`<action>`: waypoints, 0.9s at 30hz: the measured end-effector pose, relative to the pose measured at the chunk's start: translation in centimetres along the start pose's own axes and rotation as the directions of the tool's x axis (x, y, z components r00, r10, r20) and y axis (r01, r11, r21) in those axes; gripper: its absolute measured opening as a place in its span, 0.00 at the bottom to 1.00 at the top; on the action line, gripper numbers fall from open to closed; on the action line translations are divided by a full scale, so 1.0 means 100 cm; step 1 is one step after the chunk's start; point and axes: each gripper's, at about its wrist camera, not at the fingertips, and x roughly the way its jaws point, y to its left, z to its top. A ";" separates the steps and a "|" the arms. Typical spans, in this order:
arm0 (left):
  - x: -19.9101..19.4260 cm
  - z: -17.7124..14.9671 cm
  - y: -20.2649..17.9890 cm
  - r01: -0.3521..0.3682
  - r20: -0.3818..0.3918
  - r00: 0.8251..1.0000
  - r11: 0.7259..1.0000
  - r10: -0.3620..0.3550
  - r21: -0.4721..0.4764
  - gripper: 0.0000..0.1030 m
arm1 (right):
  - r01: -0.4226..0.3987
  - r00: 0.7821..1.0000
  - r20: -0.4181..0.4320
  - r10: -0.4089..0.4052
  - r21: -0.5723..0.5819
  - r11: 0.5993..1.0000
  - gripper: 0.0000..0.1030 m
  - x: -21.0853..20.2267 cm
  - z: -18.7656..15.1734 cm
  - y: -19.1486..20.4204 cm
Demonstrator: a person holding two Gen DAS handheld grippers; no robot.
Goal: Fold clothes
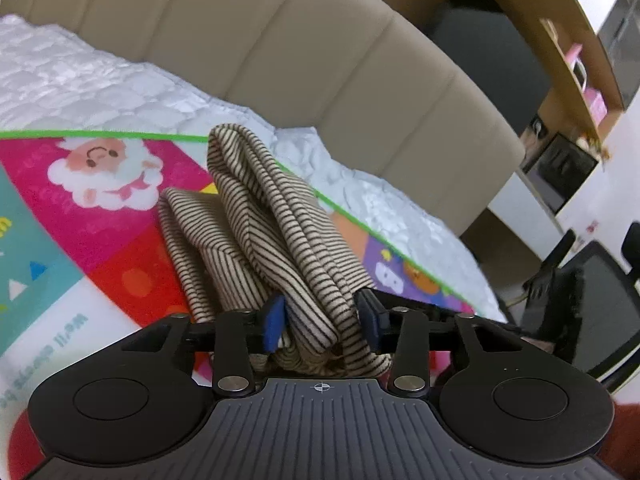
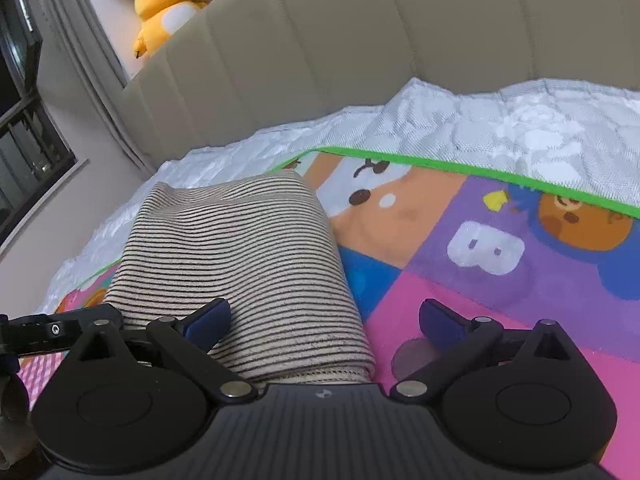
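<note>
The left tongs (image 1: 322, 318) clamp a bunched fold of the beige black-striped knit garment (image 1: 256, 232) on the colourful cartoon play mat (image 1: 120, 248) covering the bed, while the right tongs (image 2: 324, 322) gape unclamped over its edge at seven o'clock, so a fold seems underway, and next the held layer likely needs carrying across.

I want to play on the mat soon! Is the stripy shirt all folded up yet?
Not yet. The stripy shirt already lies doubled over in layers on the colourful mat. The left gripper has a bunched fold of it between its fingers, lifted off the mat. The right gripper is open, holding nothing. Laying that last fold down flat is probably what remains.
</note>
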 end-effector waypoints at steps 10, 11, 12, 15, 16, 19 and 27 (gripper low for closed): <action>0.005 -0.001 -0.002 -0.021 -0.020 1.000 1.000 0.021 0.008 0.39 | 0.000 1.000 -0.016 0.000 -0.010 1.000 0.99 0.003 -0.001 0.001; 0.005 -0.001 -0.002 -0.023 -0.022 0.999 1.000 0.023 0.010 0.39 | 0.000 1.000 -0.016 -0.001 -0.015 1.000 0.99 0.003 -0.002 0.002; 0.005 -0.002 -0.002 -0.025 -0.024 0.999 1.000 0.025 0.011 0.39 | 0.001 1.000 -0.017 -0.001 -0.020 1.000 0.99 0.004 -0.002 0.003; 0.007 -0.002 -0.001 -0.031 -0.031 0.999 0.999 0.031 0.010 0.39 | 0.002 1.000 -0.018 -0.002 -0.032 0.999 0.99 0.004 -0.003 0.004; 0.007 -0.002 0.000 -0.032 -0.033 0.999 0.999 0.032 0.008 0.39 | 0.002 1.000 -0.019 -0.003 -0.032 0.999 0.99 0.004 -0.003 0.005; 0.007 -0.002 0.000 -0.024 -0.034 0.999 1.000 0.024 0.004 0.38 | 0.003 1.000 -0.021 -0.003 -0.030 1.000 0.99 0.004 -0.003 0.005; 0.003 -0.001 -0.003 0.033 -0.015 0.999 0.999 -0.033 -0.002 0.39 | 0.005 1.000 -0.028 -0.006 -0.029 1.000 1.00 0.006 -0.004 0.005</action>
